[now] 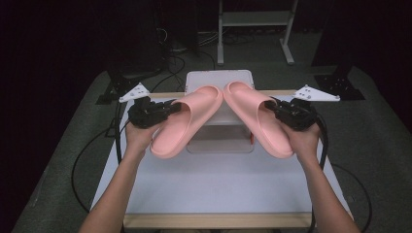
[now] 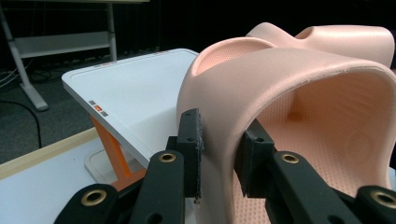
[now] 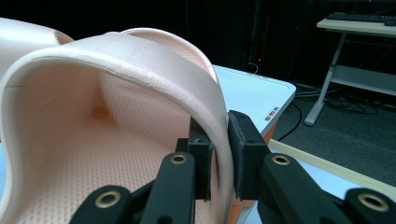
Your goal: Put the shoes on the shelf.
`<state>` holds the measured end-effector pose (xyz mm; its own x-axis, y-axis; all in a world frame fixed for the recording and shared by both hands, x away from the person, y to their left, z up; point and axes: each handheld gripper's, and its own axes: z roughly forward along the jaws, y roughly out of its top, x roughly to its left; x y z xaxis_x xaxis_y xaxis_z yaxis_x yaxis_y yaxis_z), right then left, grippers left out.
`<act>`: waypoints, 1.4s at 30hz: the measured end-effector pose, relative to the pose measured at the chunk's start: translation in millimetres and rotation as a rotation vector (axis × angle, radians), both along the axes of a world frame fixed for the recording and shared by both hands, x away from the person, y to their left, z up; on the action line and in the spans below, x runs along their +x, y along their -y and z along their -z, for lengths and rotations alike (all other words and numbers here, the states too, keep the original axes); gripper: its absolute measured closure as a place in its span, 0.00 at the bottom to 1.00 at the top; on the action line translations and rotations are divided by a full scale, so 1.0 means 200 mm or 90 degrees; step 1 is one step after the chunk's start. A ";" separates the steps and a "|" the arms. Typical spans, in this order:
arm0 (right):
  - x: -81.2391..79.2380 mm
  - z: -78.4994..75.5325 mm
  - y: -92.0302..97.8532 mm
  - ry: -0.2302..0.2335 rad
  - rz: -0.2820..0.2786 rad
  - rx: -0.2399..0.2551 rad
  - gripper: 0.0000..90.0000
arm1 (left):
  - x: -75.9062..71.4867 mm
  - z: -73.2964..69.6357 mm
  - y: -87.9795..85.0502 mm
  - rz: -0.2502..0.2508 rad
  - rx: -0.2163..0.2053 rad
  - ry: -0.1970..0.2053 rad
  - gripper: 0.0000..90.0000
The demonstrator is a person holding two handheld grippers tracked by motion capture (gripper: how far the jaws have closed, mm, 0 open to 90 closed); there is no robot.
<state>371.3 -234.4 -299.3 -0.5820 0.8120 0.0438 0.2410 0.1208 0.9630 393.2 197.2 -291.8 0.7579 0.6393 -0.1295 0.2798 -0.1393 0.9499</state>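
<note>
Black jaws of your left gripper [image 2: 219, 156] and right gripper [image 3: 219, 156] each pinch a strap wall of a pink slipper [image 1: 187, 121], [image 1: 257, 119], both held toe to toe above the white box [image 1: 218, 77]; foam likely light, soft, flexes, so grip strap near sole.

Two pink foam slides are held up off the desk. The left slipper [image 1: 182, 121] tilts with its toe up and inward, and the right slipper [image 1: 257, 119] mirrors it. Their toes meet or nearly meet at the top, heels spread apart below. Each has a broad strap and a dimpled footbed.
</note>
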 end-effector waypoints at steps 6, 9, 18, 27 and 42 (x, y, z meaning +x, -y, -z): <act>0.02 0.00 -0.01 -0.001 0.009 -0.001 0.88 | 0.03 0.00 0.01 -0.010 0.004 0.000 0.82; 0.04 -0.01 -0.02 -0.001 0.010 -0.003 0.88 | 0.04 0.00 0.01 -0.015 0.003 0.000 0.82; 0.09 -0.02 -0.04 -0.003 0.015 -0.006 0.88 | 0.09 -0.01 0.00 -0.026 0.000 -0.002 0.82; 0.12 -0.02 -0.05 -0.006 0.021 -0.004 0.88 | 0.12 -0.02 0.00 -0.035 -0.004 -0.002 0.82; 0.18 -0.02 -0.07 -0.006 0.035 -0.008 0.88 | 0.18 0.00 0.01 -0.048 -0.010 -0.005 0.81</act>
<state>407.5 -220.0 -294.4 -0.5357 0.8435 0.0387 0.2569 0.1191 0.9591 428.7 195.7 -290.8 0.7069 0.6921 -0.1462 0.2969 -0.1026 0.9494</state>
